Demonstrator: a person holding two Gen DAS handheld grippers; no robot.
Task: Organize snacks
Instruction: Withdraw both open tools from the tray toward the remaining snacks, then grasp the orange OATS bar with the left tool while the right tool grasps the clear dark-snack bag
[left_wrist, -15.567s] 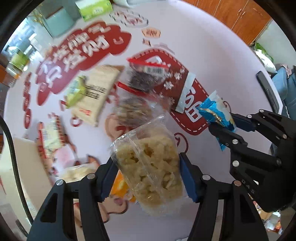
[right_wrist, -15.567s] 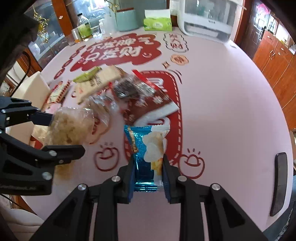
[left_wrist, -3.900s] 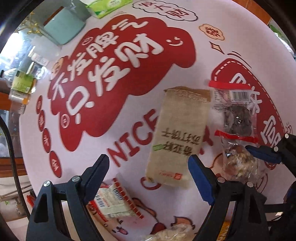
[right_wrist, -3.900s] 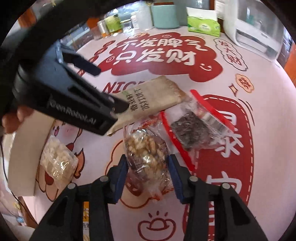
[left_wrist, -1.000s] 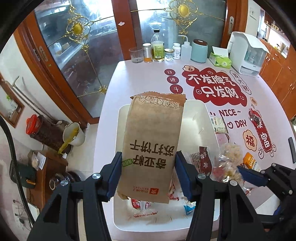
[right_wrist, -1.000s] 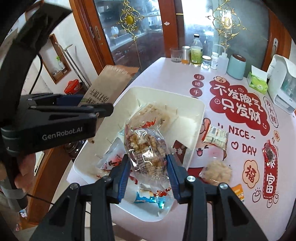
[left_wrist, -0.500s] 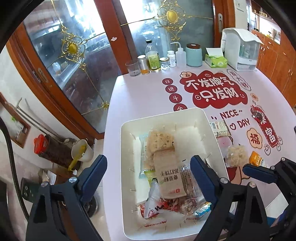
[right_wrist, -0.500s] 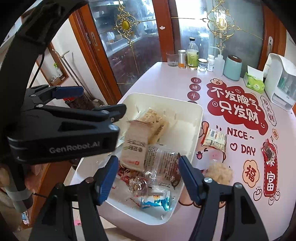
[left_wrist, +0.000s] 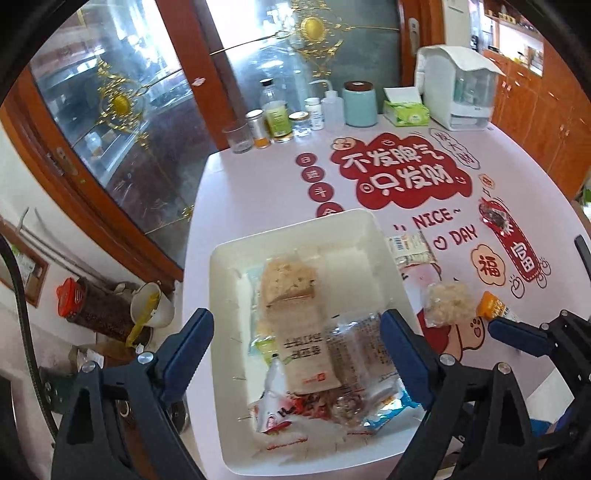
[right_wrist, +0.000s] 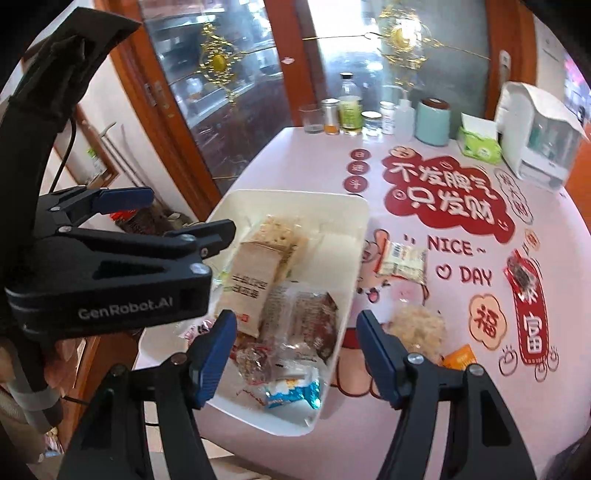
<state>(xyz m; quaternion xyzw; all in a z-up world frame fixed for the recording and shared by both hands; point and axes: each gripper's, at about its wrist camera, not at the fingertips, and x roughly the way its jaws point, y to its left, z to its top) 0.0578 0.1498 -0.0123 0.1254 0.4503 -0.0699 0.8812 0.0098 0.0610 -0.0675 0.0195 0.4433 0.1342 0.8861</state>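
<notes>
A white tray (left_wrist: 221, 295) (right_wrist: 354, 206) at the table's left edge holds several snack packs, among them a tan cracker pack (left_wrist: 299, 347) (right_wrist: 255, 273) and a clear bag of nuts (right_wrist: 255, 360). My left gripper (left_wrist: 295, 354) is open and empty, held above the tray; it also shows in the right wrist view (right_wrist: 184, 214). My right gripper (right_wrist: 295, 354) is open and empty above the tray's near right corner. On the table lie a clear puffed-snack bag (left_wrist: 448, 301) (right_wrist: 417, 328), an orange pack (left_wrist: 495, 308) (right_wrist: 458, 356), a small wafer pack (left_wrist: 410, 247) (right_wrist: 402, 262) and a dark snack bag (left_wrist: 493, 218) (right_wrist: 521, 271).
Bottles and jars (left_wrist: 275, 118), a teal canister (left_wrist: 360, 103), a green tissue box (left_wrist: 404, 109) and a white appliance (left_wrist: 458, 88) stand along the table's far edge. A glass-door cabinet (left_wrist: 129, 122) is behind. The floor left of the table holds a red-lidded jar (left_wrist: 96, 306).
Both grippers have opened and dropped their loads: the tan cracker pack and the nut bag now lie in the tray. Both grippers have lifted slightly since half a second ago.
</notes>
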